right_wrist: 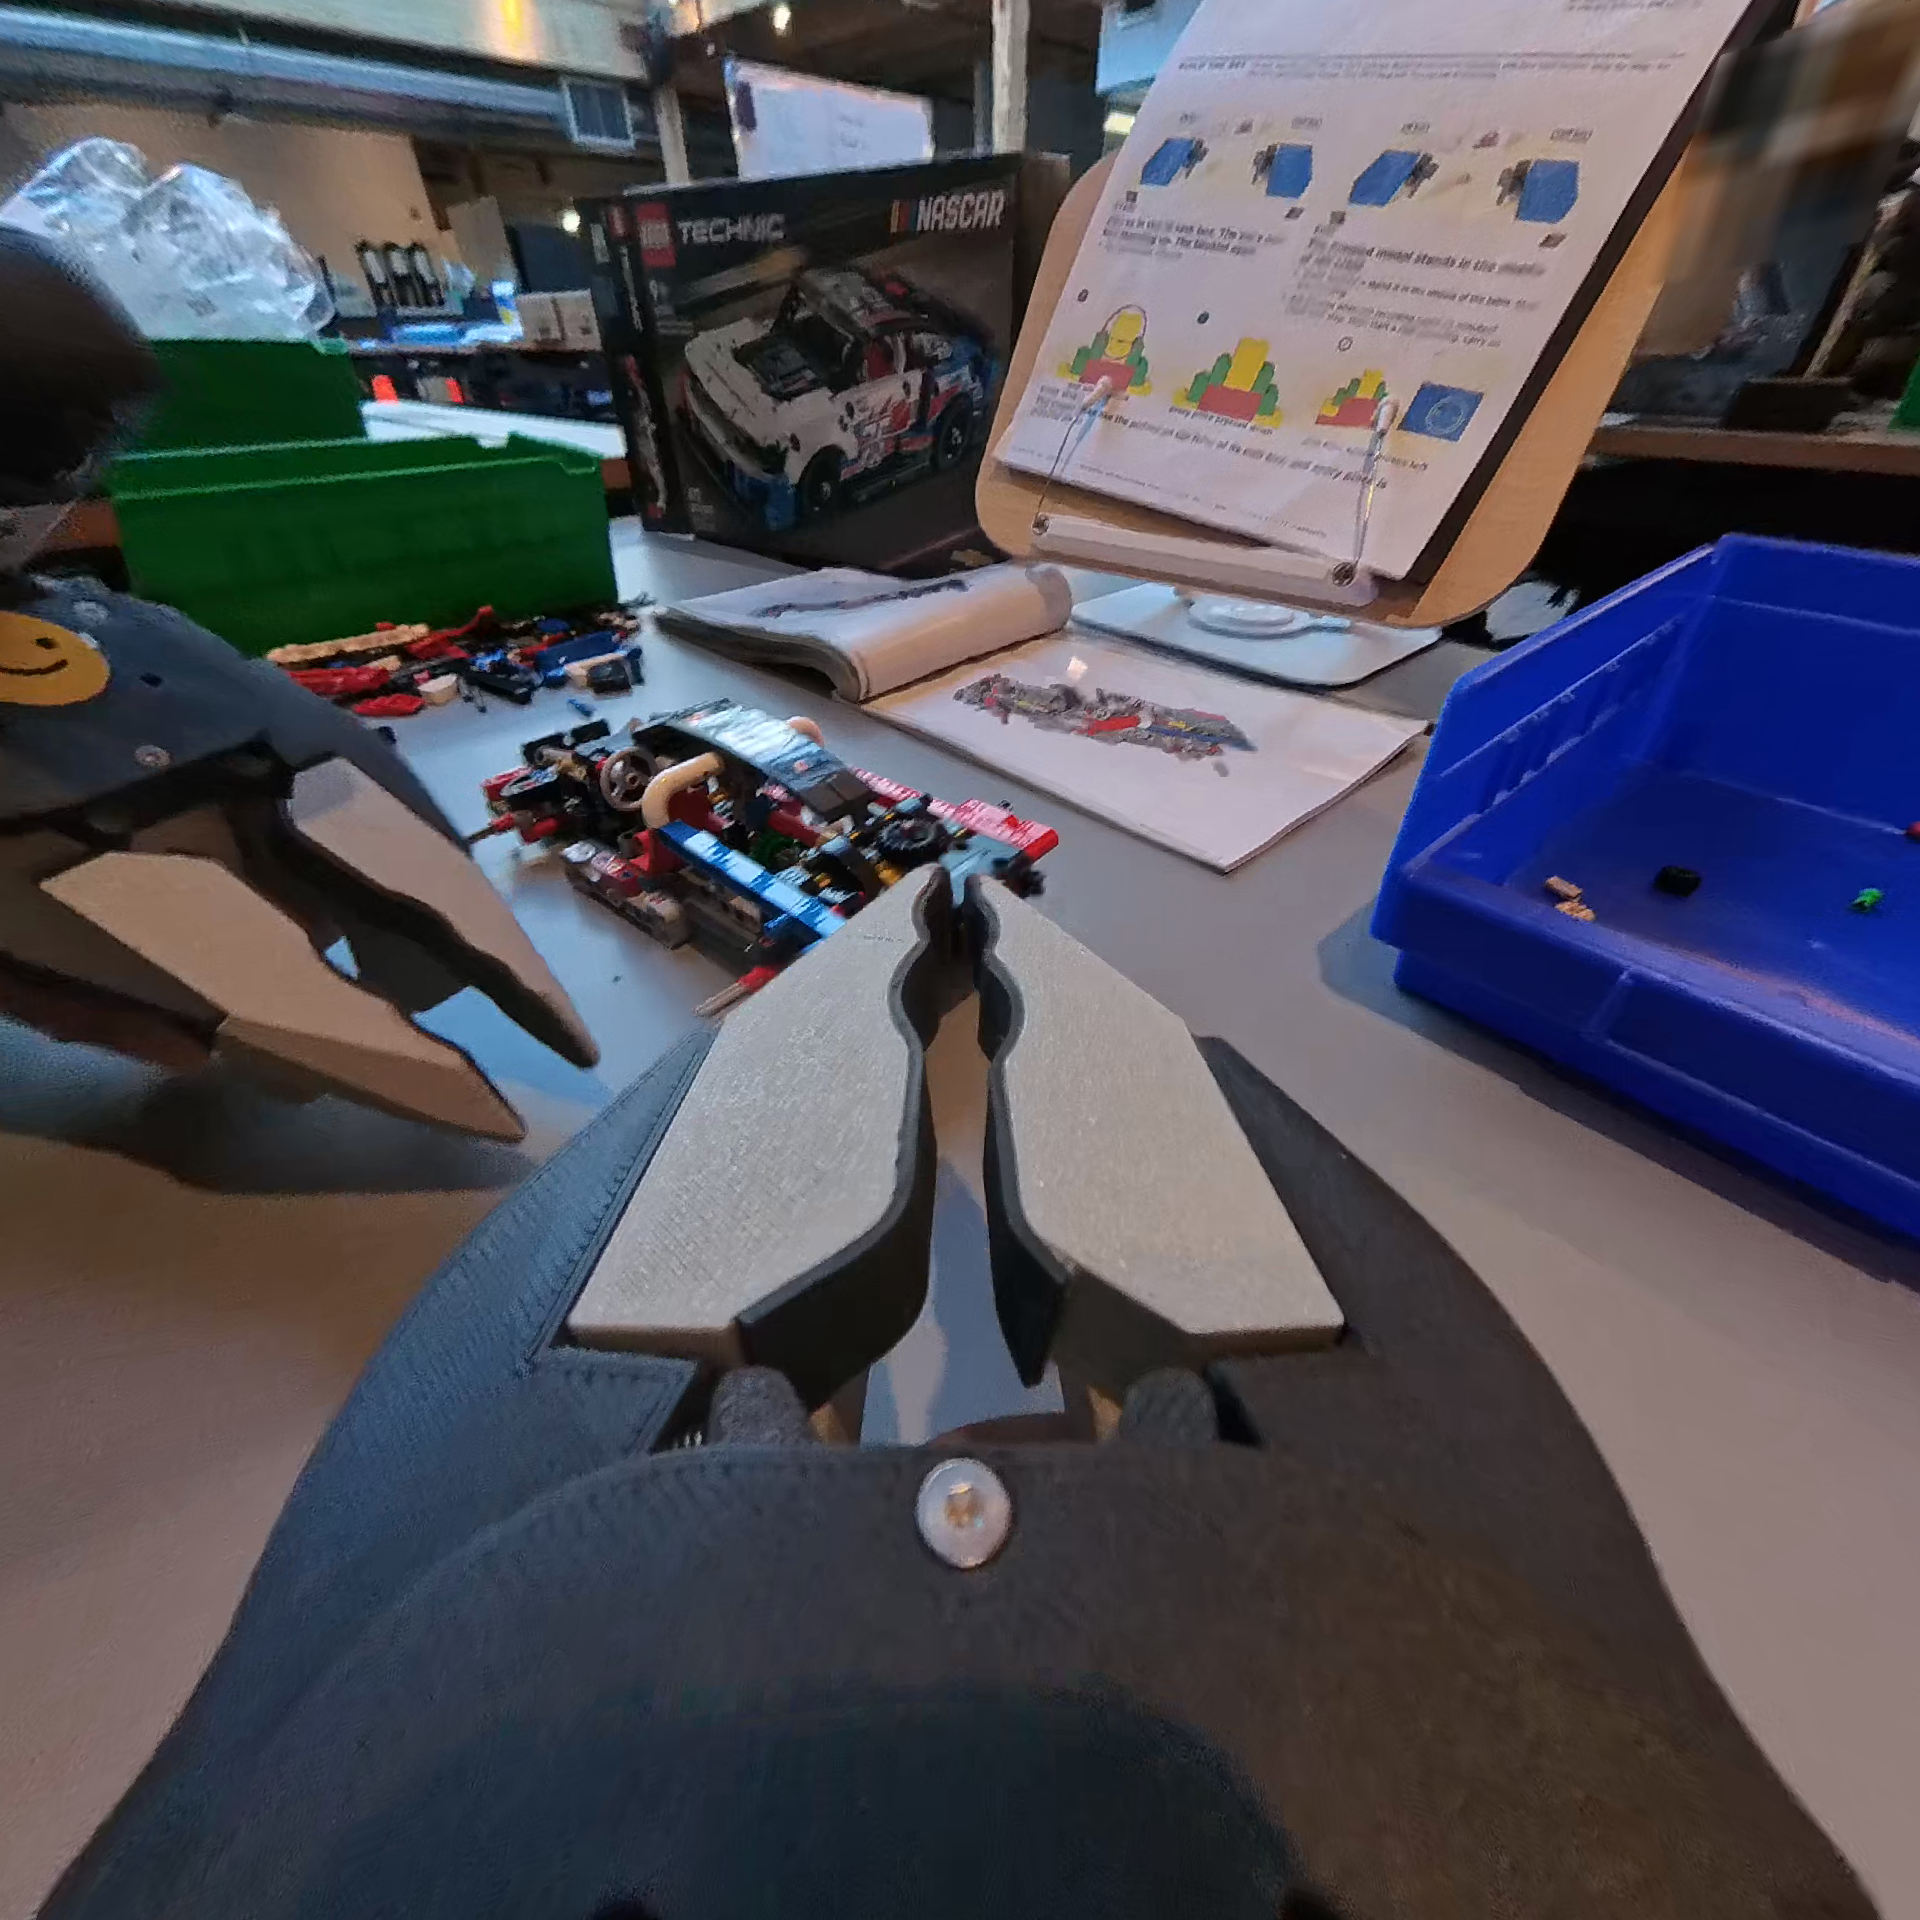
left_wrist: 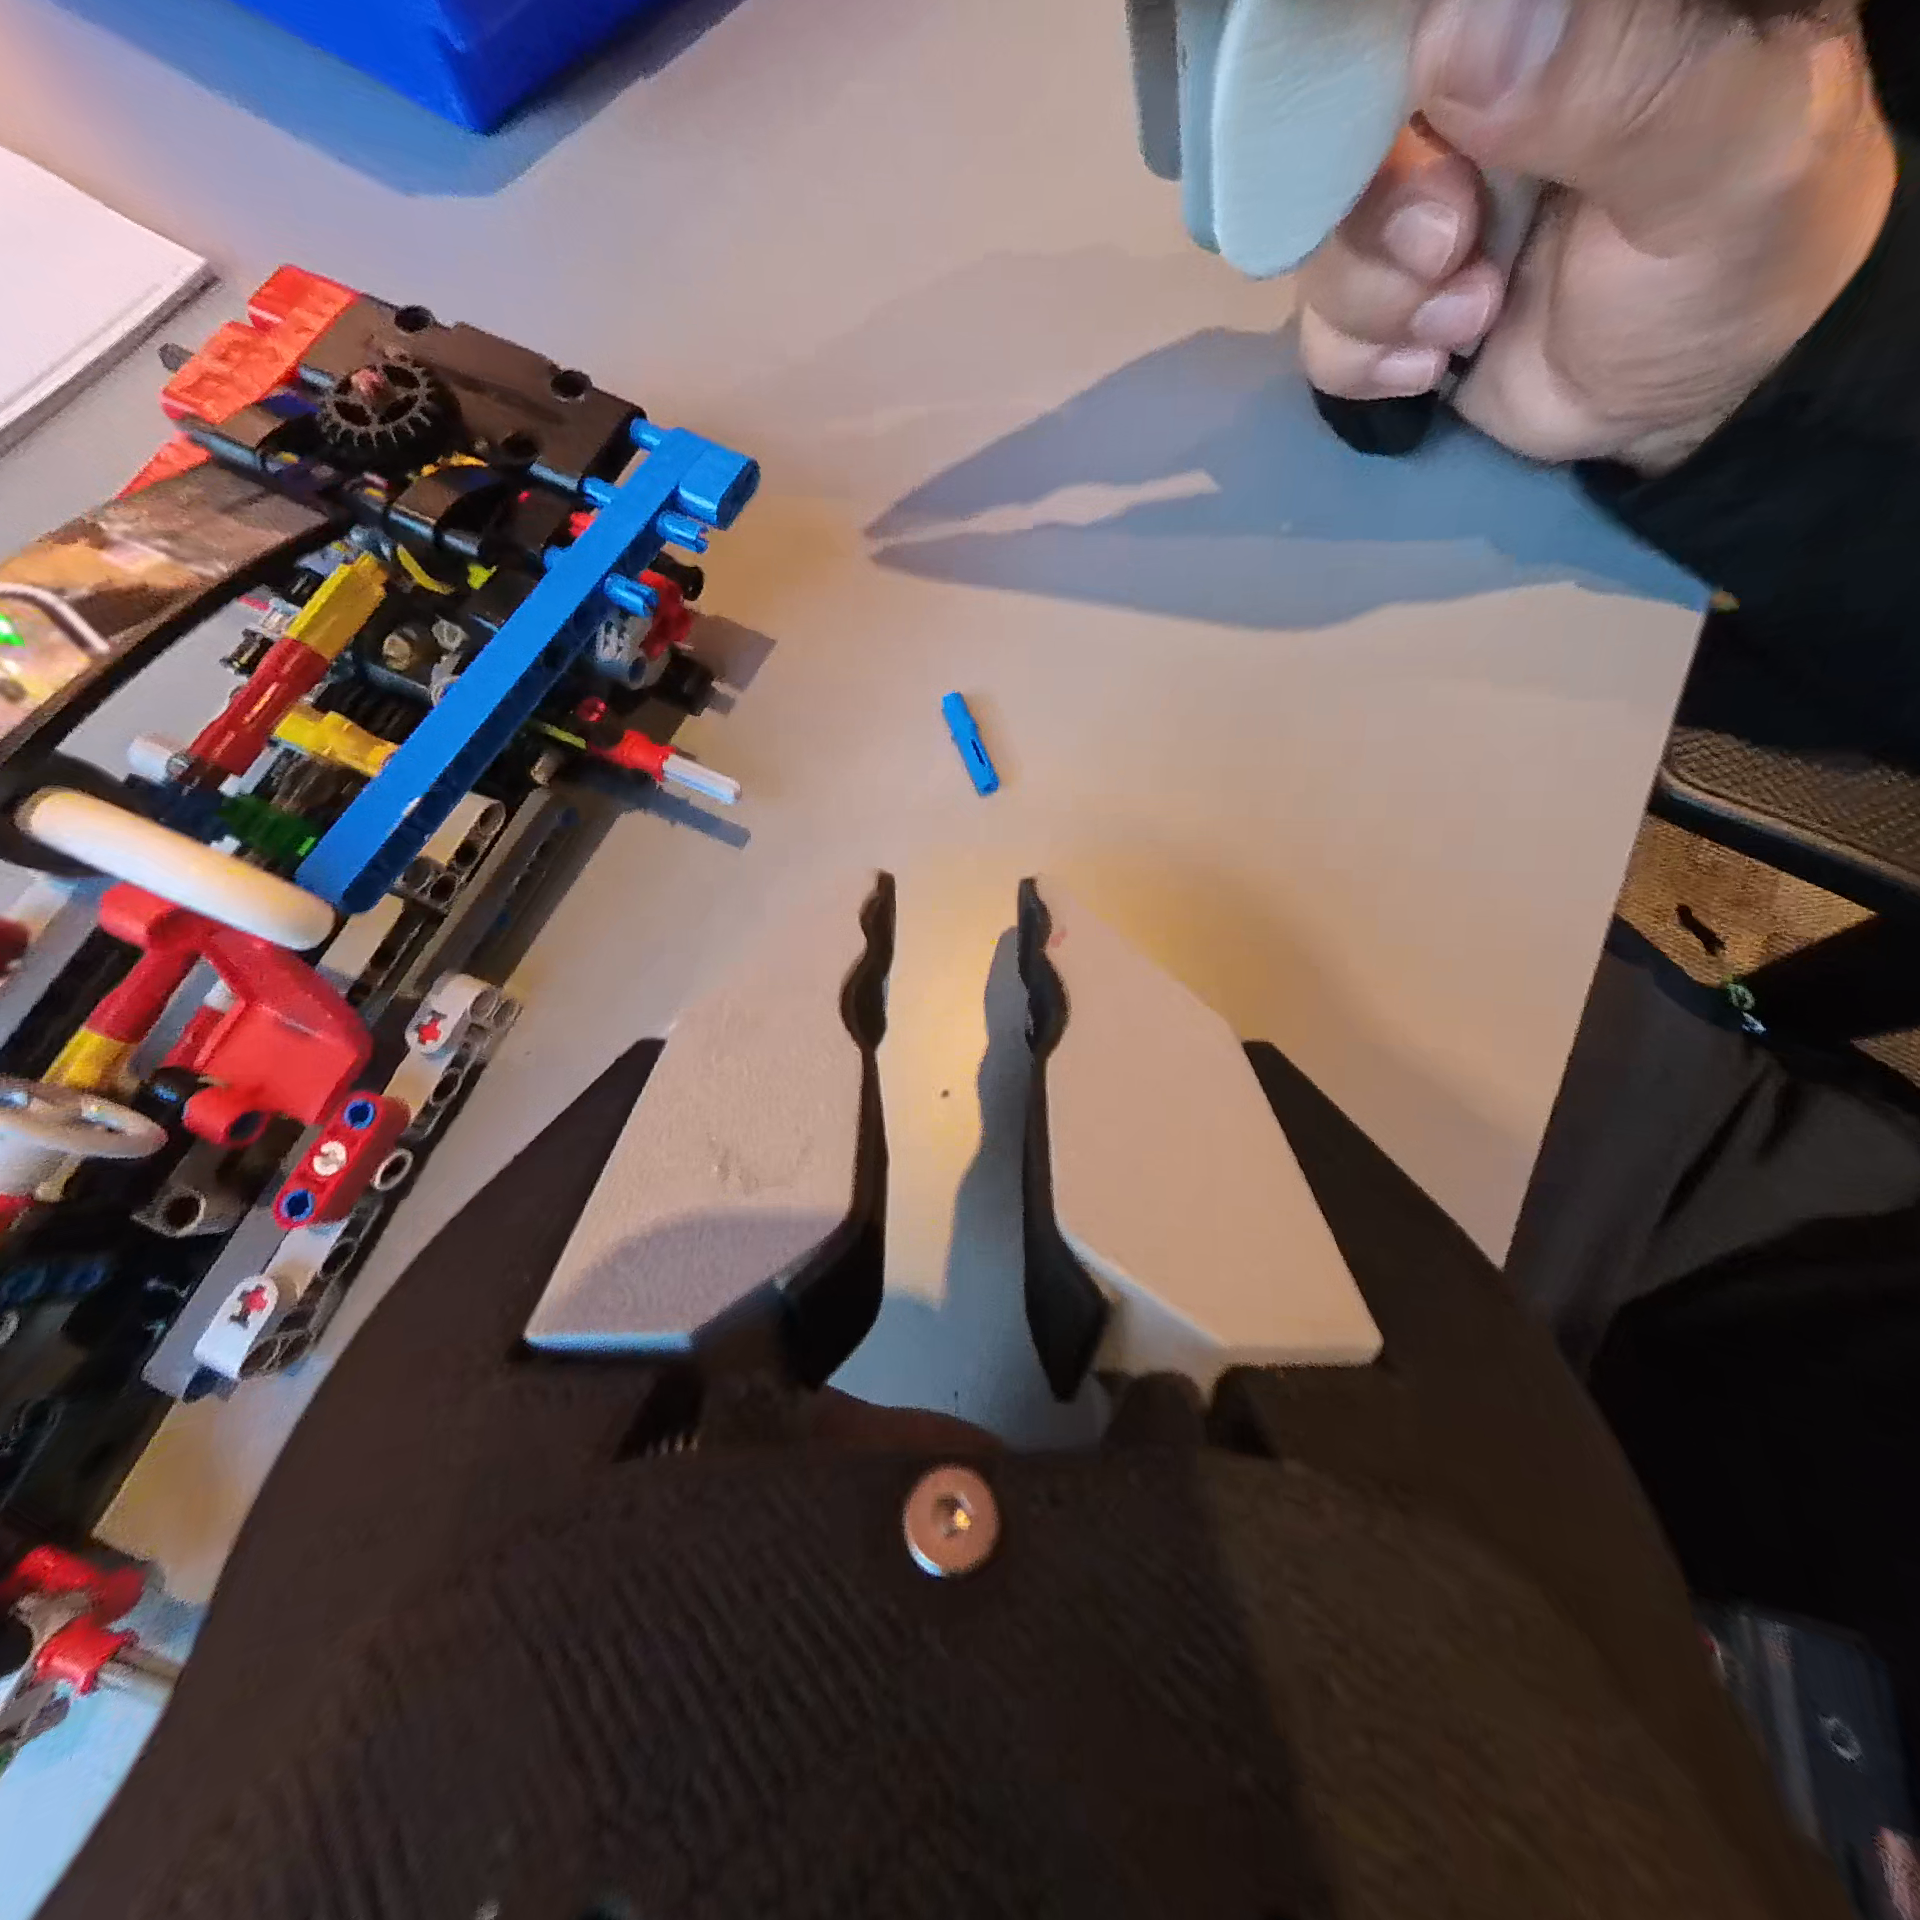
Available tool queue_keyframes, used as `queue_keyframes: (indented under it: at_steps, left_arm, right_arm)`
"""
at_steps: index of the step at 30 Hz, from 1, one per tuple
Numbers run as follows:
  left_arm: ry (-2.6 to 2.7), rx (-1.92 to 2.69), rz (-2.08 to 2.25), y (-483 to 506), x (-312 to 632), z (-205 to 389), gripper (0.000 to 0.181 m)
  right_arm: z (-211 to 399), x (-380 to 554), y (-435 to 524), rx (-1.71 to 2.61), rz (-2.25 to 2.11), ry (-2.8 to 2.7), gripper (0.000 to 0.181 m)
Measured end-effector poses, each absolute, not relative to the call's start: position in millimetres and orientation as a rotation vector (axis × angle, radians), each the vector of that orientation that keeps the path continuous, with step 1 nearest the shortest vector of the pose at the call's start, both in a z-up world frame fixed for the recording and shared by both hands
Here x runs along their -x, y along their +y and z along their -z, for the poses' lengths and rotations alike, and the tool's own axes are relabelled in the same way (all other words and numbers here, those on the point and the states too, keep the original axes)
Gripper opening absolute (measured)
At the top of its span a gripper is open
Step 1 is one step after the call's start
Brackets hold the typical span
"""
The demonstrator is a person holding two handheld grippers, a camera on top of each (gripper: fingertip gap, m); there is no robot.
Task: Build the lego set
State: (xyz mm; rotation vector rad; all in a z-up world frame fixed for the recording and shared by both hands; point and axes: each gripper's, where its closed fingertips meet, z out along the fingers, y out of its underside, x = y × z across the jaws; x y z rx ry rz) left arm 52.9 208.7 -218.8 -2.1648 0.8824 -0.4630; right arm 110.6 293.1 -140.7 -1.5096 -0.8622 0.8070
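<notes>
A small blue pin (left_wrist: 969, 744) lies alone on the grey table. My left gripper (left_wrist: 956, 896) is open and empty, its tips just short of the pin. The half-built car chassis (left_wrist: 395, 665) lies to the left, with a long blue beam (left_wrist: 520, 665) along its side; it also shows in the right wrist view (right_wrist: 769, 821). My right gripper (right_wrist: 961, 888) is shut and empty, held above the table and pointing at the chassis. The left gripper also shows at the left of the right wrist view (right_wrist: 520, 1081).
A blue bin (right_wrist: 1662, 862) with a few small parts stands at the right. An open instruction booklet (right_wrist: 1039, 686), a paper stand (right_wrist: 1351, 312), the set's box (right_wrist: 821, 353), green bins (right_wrist: 364, 530) and loose parts (right_wrist: 468, 660) are behind. A hand (left_wrist: 1621, 229) holds the right gripper's handle.
</notes>
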Motion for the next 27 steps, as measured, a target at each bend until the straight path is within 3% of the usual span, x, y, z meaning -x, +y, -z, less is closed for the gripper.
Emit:
queue_keyframes:
  at_steps: [13,27]
  left_arm:
    - [0.761,2.243,0.444,175.5,23.6,233.1,0.022]
    - [0.681,2.209,0.399,161.9,49.7,225.9,0.023]
  right_arm:
    - [185.0,-104.5,247.2,1.812,-0.729,-0.975,0.006]
    - [198.4,-93.3,233.6,1.844,-0.756,-1.121,0.011]
